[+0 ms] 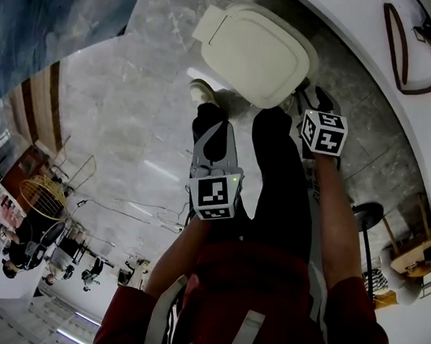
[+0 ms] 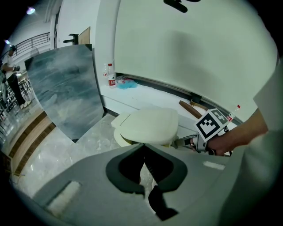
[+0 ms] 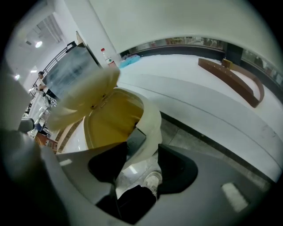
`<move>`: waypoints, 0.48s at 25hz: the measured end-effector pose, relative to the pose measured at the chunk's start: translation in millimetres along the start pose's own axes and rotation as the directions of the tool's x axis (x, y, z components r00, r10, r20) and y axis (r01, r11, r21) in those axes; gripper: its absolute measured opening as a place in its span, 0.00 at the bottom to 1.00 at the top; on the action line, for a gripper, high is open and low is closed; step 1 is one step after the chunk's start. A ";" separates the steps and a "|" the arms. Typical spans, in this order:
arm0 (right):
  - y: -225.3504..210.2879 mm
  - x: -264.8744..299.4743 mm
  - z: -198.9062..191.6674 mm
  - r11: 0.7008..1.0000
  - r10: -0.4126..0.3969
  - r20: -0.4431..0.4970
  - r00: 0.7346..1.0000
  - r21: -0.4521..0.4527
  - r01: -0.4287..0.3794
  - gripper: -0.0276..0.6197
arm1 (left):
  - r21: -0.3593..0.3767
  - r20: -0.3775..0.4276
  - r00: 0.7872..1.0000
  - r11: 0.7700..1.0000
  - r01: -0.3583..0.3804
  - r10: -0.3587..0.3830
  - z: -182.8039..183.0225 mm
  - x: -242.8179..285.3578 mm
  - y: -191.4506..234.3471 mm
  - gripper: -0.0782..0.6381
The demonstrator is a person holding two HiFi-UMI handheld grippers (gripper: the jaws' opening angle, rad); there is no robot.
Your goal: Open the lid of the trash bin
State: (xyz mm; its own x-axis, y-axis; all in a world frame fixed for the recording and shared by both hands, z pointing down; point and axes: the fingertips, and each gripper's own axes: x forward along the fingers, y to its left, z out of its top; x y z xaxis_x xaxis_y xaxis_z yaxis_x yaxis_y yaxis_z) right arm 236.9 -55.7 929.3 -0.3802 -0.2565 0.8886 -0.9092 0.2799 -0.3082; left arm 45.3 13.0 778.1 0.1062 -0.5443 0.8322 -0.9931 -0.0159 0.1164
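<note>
Your left tongs point(image 2: 143, 152) are closed and empty short of the trash bin point(image 3: 150, 117); your right tongs point(image 3: 146, 141) gape around its rim, with the lid point(image 3: 84, 95) raised beyond them, so opening looks done: withdraw gently.

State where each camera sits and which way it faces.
Head view: on the head, steeply down at the trash bin lid; legs, arms, left gripper, right gripper show.
Left gripper view: on that gripper, toward the lid past shut jaws; right gripper shows.
Right gripper view: on that gripper, into the bin past open jaws.
Shared: all three show the lid.
</note>
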 end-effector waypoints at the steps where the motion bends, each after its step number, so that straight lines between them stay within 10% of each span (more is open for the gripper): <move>1: -0.3 0.4 -0.4 1.000 0.001 -0.004 1.000 0.009 -0.001 0.39 | 0.002 0.001 1.000 1.000 -0.001 0.001 0.7 -0.2 0.8 0.12; 12: 1.9 -2.4 2.0 0.999 -0.049 -0.022 0.999 -0.010 0.049 0.37 | 0.018 0.035 0.999 1.000 -0.002 0.001 15.5 -13.7 4.6 0.12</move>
State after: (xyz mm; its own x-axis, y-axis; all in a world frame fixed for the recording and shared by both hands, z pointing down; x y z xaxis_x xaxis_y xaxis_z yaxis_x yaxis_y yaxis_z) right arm 235.7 -56.5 926.0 -0.3312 -0.2496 0.9099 -0.9250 0.2764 -0.2609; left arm 38.4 7.4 758.8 0.1030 -0.5733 0.8128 -0.9940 -0.0299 0.1049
